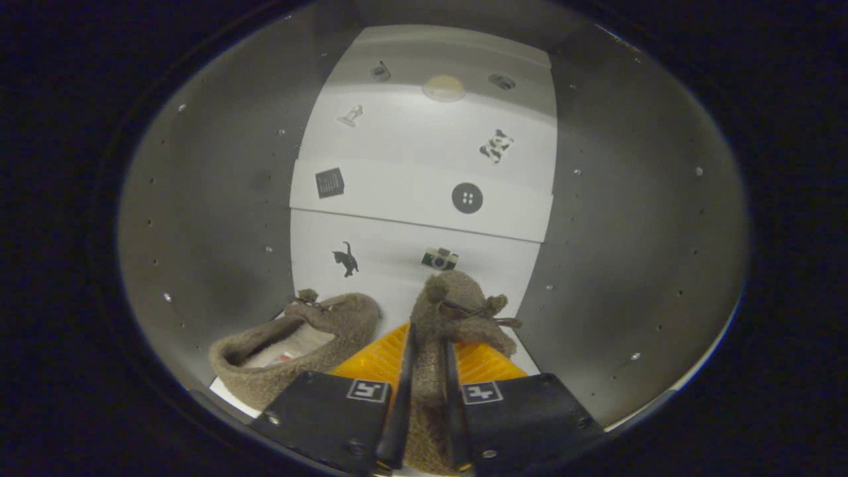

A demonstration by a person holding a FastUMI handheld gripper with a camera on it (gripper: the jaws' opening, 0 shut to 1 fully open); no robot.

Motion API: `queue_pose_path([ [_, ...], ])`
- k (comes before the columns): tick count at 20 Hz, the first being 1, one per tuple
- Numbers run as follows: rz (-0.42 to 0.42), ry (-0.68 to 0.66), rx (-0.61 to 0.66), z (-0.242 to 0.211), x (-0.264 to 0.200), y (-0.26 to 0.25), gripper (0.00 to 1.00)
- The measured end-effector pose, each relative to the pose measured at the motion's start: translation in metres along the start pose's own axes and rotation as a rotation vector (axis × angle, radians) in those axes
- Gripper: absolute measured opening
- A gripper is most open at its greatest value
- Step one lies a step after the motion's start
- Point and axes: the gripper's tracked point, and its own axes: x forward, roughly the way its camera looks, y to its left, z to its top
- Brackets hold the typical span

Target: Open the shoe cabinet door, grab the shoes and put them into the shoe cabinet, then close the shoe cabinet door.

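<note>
- The gripper [427, 371] is clenched on the second shoe [457, 318], both fingers pinching its fuzzy side wall so it hangs toe-forward, already inside the shoe cabinet [218, 199].
- The first shoe [298, 338] lies just left of the fingers on the cabinet floor (opening up), so there is room beside it.
- Beyond them, the white back panel [424, 199] carries little stickers; the grey side walls crowd close.
</note>
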Motion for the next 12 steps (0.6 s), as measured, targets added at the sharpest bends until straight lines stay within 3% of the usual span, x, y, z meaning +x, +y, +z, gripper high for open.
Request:
queue_pose_path([
  [2,-0.019,0.007,0.012,-0.004,0.005,-0.003,0.42],
  [6,-0.008,0.039,0.015,-0.008,-0.001,0.001,0.86],
  [12,0.015,0.039,0.046,0.001,-0.04,-0.001,0.92],
])
